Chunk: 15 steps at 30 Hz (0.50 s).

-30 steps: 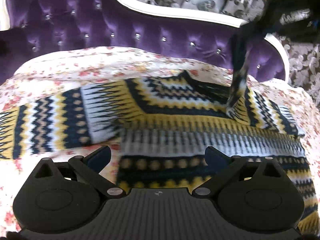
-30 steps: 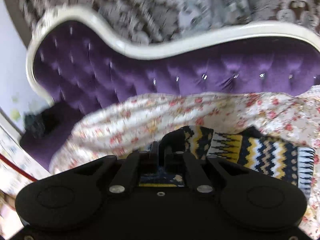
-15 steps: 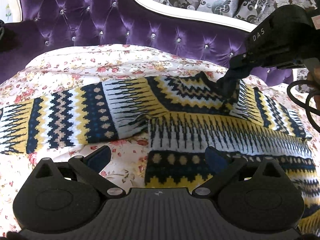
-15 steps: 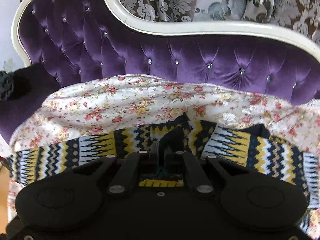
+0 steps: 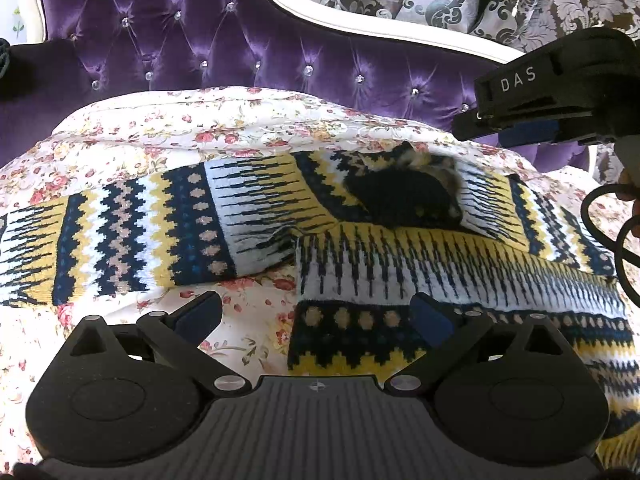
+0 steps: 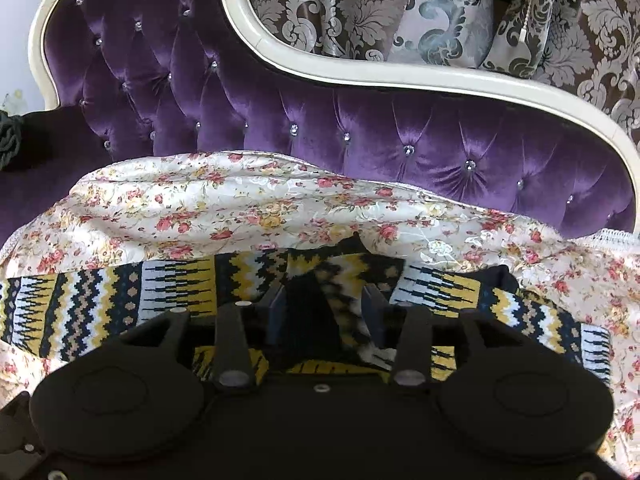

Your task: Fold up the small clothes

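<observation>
The patterned knit sweater (image 5: 400,248) lies spread across the floral bedspread (image 5: 208,128), its yellow, navy and white zigzag bands running side to side, one sleeve stretched out flat to the left and the other to the right. Near the collar the dark inside of the knit shows where a flap lies turned over. The left gripper (image 5: 316,316) hovers low over the sweater's near hem, jaws spread wide with nothing between them. The right gripper (image 6: 326,306) sits above the collar area, jaws parted, and blurred knit shows between them; I cannot tell whether it touches. Behind the bedspread rises a tufted purple headboard (image 6: 320,128) with a curved cream frame, and damask curtains (image 6: 440,12) hang beyond it.
</observation>
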Motion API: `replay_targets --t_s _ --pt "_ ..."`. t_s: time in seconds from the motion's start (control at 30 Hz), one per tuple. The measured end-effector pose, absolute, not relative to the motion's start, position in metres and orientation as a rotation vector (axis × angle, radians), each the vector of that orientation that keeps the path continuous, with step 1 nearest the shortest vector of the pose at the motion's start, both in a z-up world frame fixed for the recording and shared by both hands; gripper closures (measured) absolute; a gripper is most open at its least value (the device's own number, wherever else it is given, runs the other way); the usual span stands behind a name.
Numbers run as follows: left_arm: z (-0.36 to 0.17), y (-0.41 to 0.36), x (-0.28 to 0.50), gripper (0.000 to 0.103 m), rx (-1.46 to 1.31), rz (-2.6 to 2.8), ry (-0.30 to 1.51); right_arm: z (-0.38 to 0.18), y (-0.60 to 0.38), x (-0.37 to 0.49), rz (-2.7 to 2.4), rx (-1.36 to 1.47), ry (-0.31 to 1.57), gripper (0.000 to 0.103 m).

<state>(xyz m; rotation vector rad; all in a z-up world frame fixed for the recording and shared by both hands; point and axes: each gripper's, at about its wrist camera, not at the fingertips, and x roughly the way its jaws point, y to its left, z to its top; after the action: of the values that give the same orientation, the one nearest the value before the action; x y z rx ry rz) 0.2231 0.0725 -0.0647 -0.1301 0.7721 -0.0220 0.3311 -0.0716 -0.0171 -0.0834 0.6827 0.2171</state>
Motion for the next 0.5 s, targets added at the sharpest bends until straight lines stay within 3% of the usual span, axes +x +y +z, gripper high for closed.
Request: replay_targets --t_s 0.5 --pt "-0.053 0.063 0.223 0.002 -0.110 -0.027 0.758 -0.018 -0.094 0.314 0.186 -0.093 0.664 0.051"
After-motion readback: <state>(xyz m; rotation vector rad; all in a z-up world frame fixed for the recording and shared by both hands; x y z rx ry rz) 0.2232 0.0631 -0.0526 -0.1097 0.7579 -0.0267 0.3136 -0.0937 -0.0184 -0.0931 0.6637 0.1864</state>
